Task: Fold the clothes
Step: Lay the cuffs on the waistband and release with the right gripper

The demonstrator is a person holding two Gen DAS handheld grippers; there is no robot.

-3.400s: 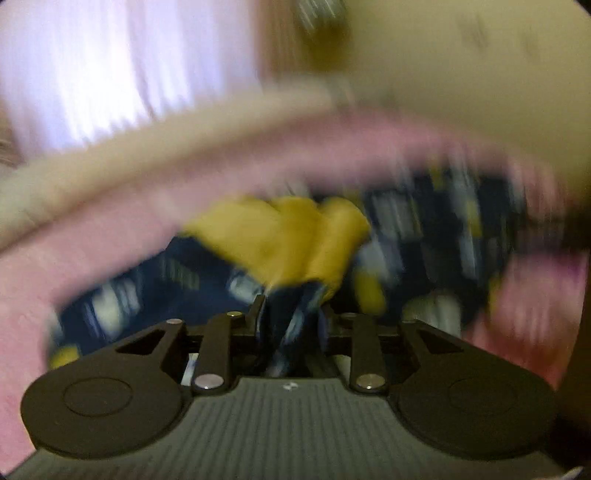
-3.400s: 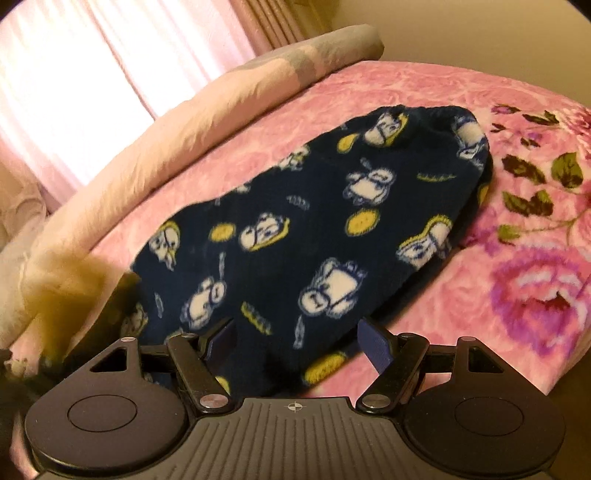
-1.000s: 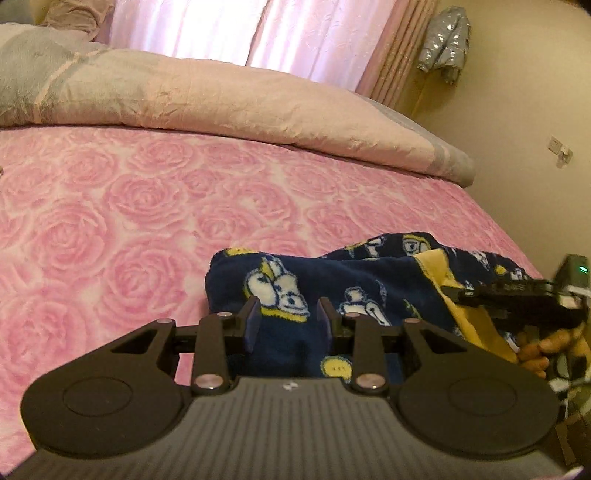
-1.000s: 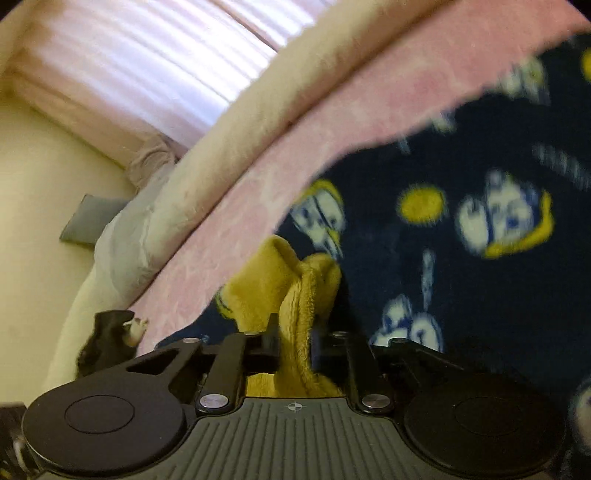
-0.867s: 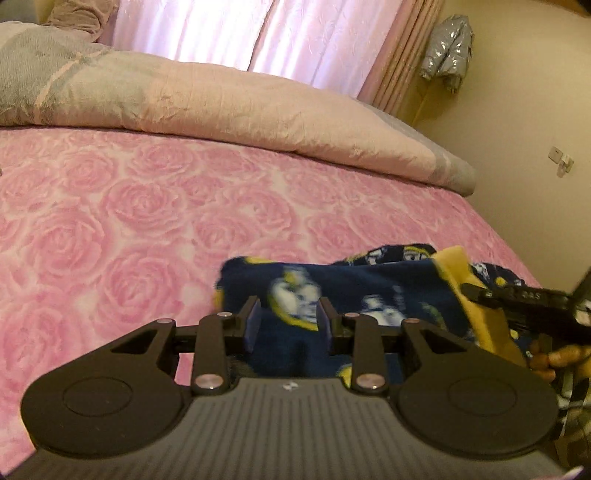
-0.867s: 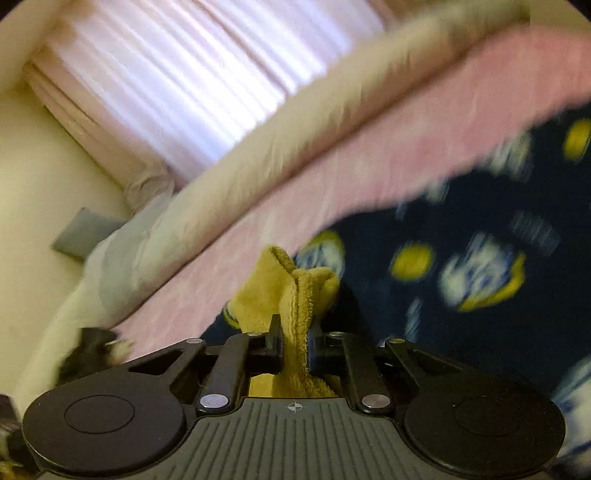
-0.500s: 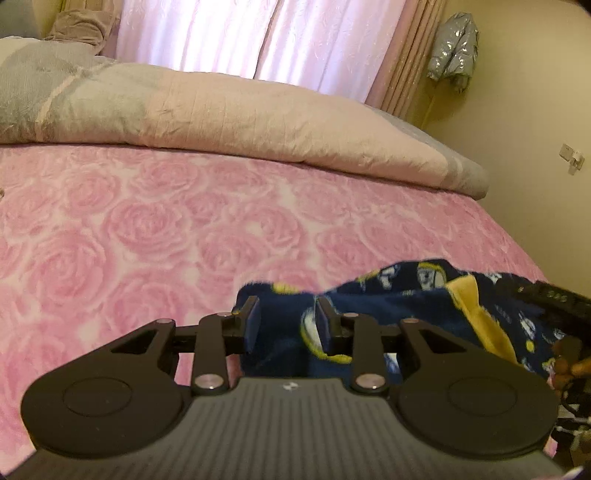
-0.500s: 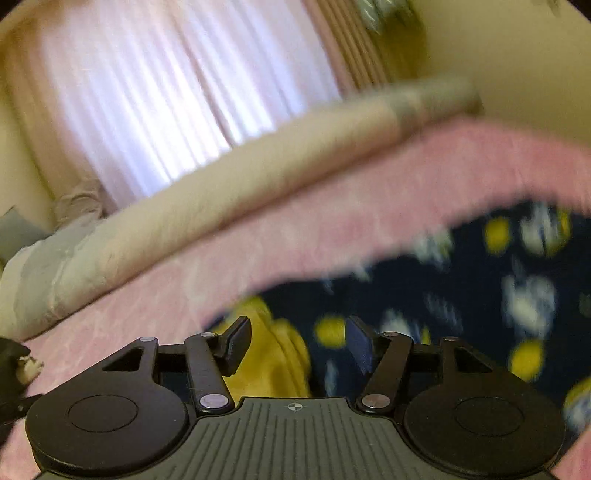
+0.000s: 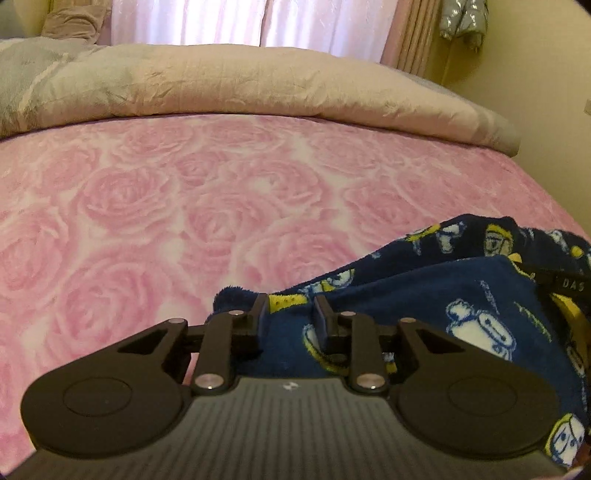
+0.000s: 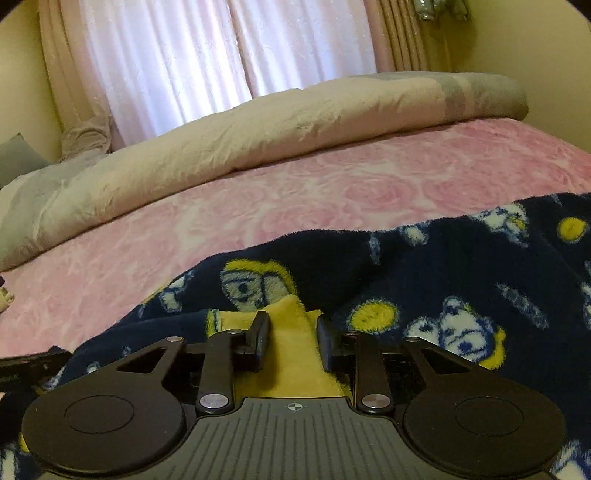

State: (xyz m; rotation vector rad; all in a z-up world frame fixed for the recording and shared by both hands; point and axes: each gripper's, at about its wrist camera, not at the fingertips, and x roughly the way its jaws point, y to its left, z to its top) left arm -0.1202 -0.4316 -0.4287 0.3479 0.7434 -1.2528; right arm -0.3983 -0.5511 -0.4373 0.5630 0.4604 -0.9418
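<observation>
The navy fleece garment [image 10: 436, 266] lies bunched on the pink rose bedspread [image 9: 155, 206]. The left tool [image 9: 290, 314] narrowly pinches its navy edge. The right tool [image 10: 293, 332], jaws just narrowing, straddles its yellow lining [image 10: 295, 354]; grip unclear.

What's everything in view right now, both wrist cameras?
fleece garment: one, navy cartoon print with yellow lining, near bed edge
bedspread: one, pink roses, covering bed
duvet: one, beige and grey, rolled along far side
curtains: one set, pale pink, behind bed
jacket: one, silvery, hanging on wall
left tongs: one, black, clamped on garment's navy edge
right tongs: one, black, jaws just closed further onto yellow lining
</observation>
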